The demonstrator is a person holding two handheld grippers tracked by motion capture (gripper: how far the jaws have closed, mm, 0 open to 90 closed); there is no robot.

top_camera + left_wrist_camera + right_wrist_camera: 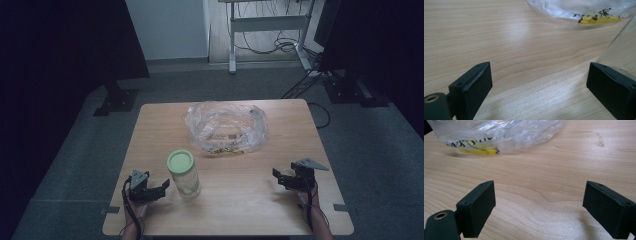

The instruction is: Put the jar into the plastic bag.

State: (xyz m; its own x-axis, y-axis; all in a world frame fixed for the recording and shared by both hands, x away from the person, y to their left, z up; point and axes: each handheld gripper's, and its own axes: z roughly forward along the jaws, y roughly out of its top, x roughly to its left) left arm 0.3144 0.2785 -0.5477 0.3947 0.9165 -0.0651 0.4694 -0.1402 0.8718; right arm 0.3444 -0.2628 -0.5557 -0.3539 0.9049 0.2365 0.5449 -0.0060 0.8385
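**A:** What is on the wooden table point(280, 200), and what could go wrong from here?

**B:** Farthest back, in the middle, lies a crumpled clear plastic bag point(226, 127) with printed lettering and something yellow inside. Nearer the person, left of centre, stands a tall clear jar point(183, 174) with a pale green lid point(180, 160), upright. My judgement is that the jar is the risk: it is tall and narrow, and the left gripper point(150, 190) sits low, just beside its base. A sideways nudge from that gripper could tip it or slide it away. The glass may also slip in a hard, smooth pinch.

**A:** How do the jaws stand, and where is the jar relative to them?

**B:** Both pairs of jaws are spread wide and hold nothing. In the left gripper view, the jar's glass wall point(624, 52) rises right behind the right-hand jaw, outside the gap; I cannot tell whether it touches. Bare wood lies between those jaws. The right gripper point(287, 178) rests well apart from the jar, near the table's right edge, pointing roughly toward the bag point(499, 132), again with bare wood between its jaws.
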